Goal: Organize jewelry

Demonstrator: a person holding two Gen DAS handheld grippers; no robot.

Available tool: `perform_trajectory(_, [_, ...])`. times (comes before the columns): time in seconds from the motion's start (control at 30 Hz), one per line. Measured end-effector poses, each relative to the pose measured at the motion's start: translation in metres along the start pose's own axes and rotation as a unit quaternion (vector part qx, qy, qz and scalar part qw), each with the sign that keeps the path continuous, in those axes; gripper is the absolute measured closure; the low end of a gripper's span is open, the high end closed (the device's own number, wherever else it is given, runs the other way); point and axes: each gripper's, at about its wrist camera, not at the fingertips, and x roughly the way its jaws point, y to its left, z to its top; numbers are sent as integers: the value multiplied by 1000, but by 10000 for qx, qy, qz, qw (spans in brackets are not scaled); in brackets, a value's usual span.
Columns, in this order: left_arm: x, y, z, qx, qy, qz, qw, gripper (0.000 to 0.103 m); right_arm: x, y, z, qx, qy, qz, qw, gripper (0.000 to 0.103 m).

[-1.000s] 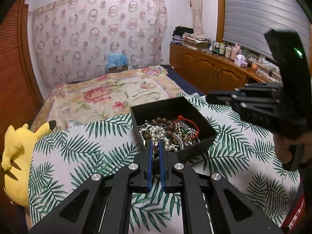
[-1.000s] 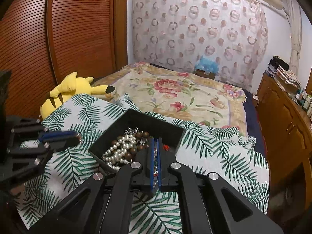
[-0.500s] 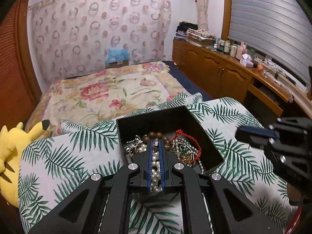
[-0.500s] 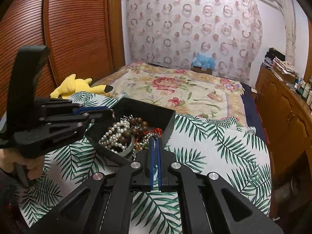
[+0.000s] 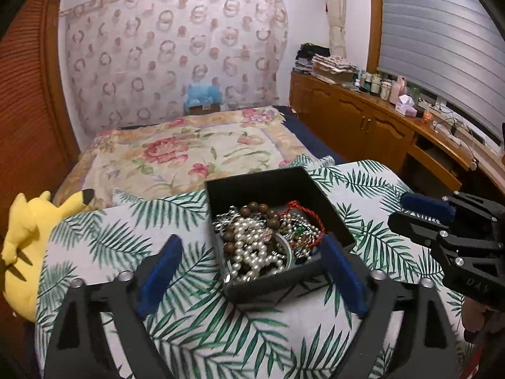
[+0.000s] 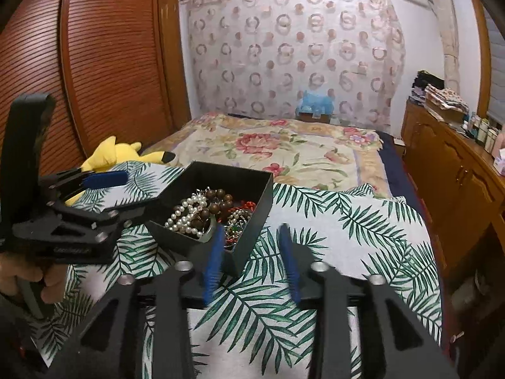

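A black open box (image 5: 268,183) (image 6: 255,208) sits on a palm-leaf cloth. It holds a tangle of jewelry: a white pearl strand (image 5: 252,246) (image 6: 183,218), brown wooden beads (image 5: 262,210) (image 6: 217,202), a red cord bracelet (image 5: 311,221) and silver chains. My left gripper (image 5: 251,249) is open wide, its blue pads on either side of the box's near corner. My right gripper (image 6: 252,246) is open and empty, just at the box's near right corner. Each gripper shows in the other's view: the right one (image 5: 442,221), the left one (image 6: 82,199).
The palm-leaf cloth (image 5: 176,315) (image 6: 347,227) covers the near surface. A yellow plush toy (image 5: 28,240) (image 6: 116,154) lies at its left edge. A floral bed (image 5: 189,148) lies behind. A wooden sideboard (image 5: 378,126) with bottles runs along the right.
Both grippers have opened from shut. The left gripper has come closer to the box, which now lies between its pads. The right gripper has shifted right of the box.
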Motion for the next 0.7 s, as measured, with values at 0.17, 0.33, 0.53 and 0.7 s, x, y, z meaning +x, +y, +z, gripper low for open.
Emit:
perform_trajectory(0.17, [-22, 7, -12, -51, -106, 74, 9999, 8, -13, 4, -5, 166, -187, -209, 9995, 24])
perform_trajectory(0.33, [-42, 8, -25, -65, -173, 272, 9995, 8, -33, 6, -10, 379, -449, -343, 9977, 5])
perform_trajectory(0.53, [-64, 13, -41, -260, -204, 336, 9989, 8, -55, 14, -21, 489, -625, -522, 9955, 3])
perform_trajectory(0.7, [-83, 17, -51, -365, -276, 368, 9983, 8, -73, 21, -31, 531, -748, -558, 9942, 3])
